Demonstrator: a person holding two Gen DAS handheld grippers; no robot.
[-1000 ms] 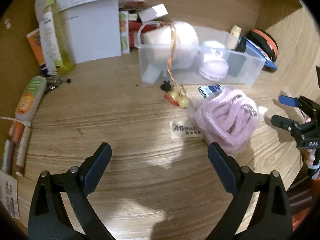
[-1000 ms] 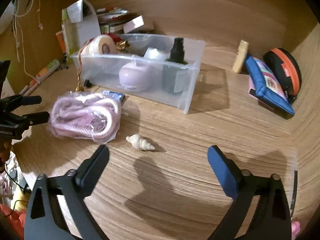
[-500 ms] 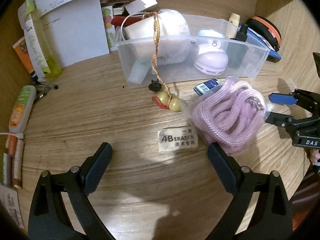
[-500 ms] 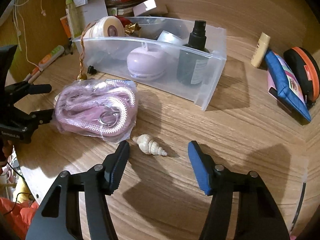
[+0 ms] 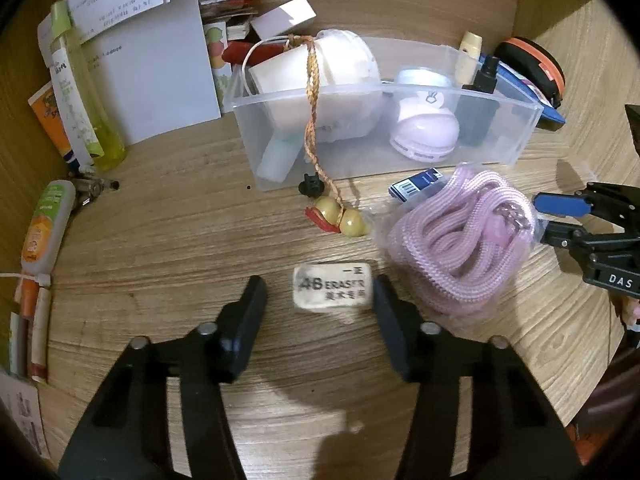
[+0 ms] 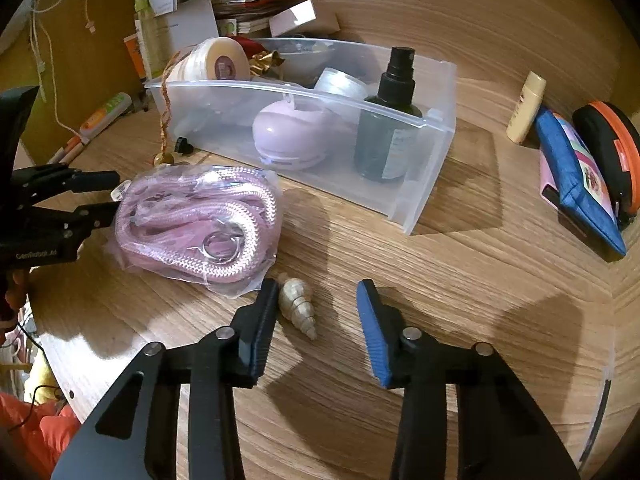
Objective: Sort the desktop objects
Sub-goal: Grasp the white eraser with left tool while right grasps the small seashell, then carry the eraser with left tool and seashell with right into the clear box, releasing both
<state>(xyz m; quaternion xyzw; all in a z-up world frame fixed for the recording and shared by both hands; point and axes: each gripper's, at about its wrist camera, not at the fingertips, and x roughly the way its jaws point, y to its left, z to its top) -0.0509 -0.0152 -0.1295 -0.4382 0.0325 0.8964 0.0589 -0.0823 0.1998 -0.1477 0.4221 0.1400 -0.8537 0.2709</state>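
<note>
While you hold both grippers low over the desk, the scene reads so, left to right:

Surface: your wooden desktop (image 5: 160, 240) fills both views, with a wood-grain wall behind at the top of the frame.
Left edge clutter: a tube (image 5: 46, 228) and pens lie at the left of the left wrist view; a yellow bottle (image 5: 84, 100) and papers stand at upper left.
Clear bin (image 5: 384, 136): upper centre, holding a tape roll (image 5: 340, 80), a lilac device (image 5: 424, 128) and a dark spray bottle (image 6: 388, 128).
Left gripper (image 5: 318, 300): your jaws stand apart, bracketing the eraser (image 5: 332, 292) at lower centre; the right fingertip looks to touch its end.
Pink cord bag (image 5: 460, 240): right of the eraser, just in front of the bin.
Right gripper (image 6: 316, 312): jaws apart around the seashell (image 6: 298, 304), which lies on the desk against the left finger.
Right edge: a blue pouch (image 6: 576, 184) and an orange-rimmed case (image 6: 612, 152), well apart from the bin.
</note>
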